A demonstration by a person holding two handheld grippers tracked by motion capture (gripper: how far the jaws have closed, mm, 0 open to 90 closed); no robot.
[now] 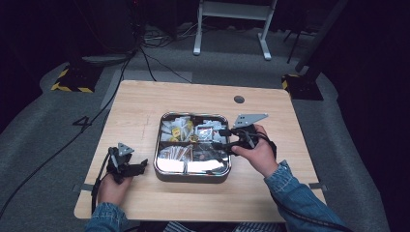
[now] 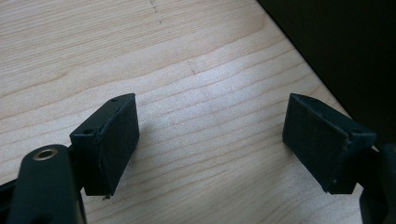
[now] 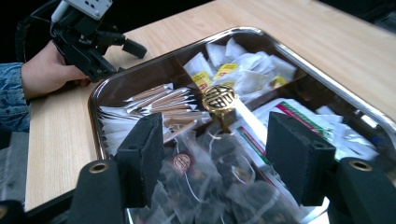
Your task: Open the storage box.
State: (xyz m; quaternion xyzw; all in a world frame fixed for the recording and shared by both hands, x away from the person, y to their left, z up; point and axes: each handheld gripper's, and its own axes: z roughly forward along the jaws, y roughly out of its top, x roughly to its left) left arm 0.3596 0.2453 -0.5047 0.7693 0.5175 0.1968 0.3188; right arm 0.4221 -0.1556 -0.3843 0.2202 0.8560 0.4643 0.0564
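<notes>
Over the near-right compartment of the metal tin point(image 1: 192, 175), the right gripper point(image 3: 212, 154) hangs with its jaws wide and nothing clamped between them; a clear-wrapped tea bag with a round red label point(image 3: 181, 162) lies just below and between the pads, apparently loose on the heap of similar dark sachets. My reading is that a pick from this compartment is only being lined up, with no grip made yet. Beyond the pads stands the gold knob point(image 3: 219, 99) at the crossing of the dividers, then the brown-tipped paper sticks point(image 3: 161, 100) and the white tea bags with yellow tags point(image 3: 243, 70) in the far sections. All four sections look well stocked. Well apart, beside the tin on the bare wooden table point(image 2: 196, 70), the left gripper point(image 2: 210, 144) rests idle, jaws spread wide and empty.
</notes>
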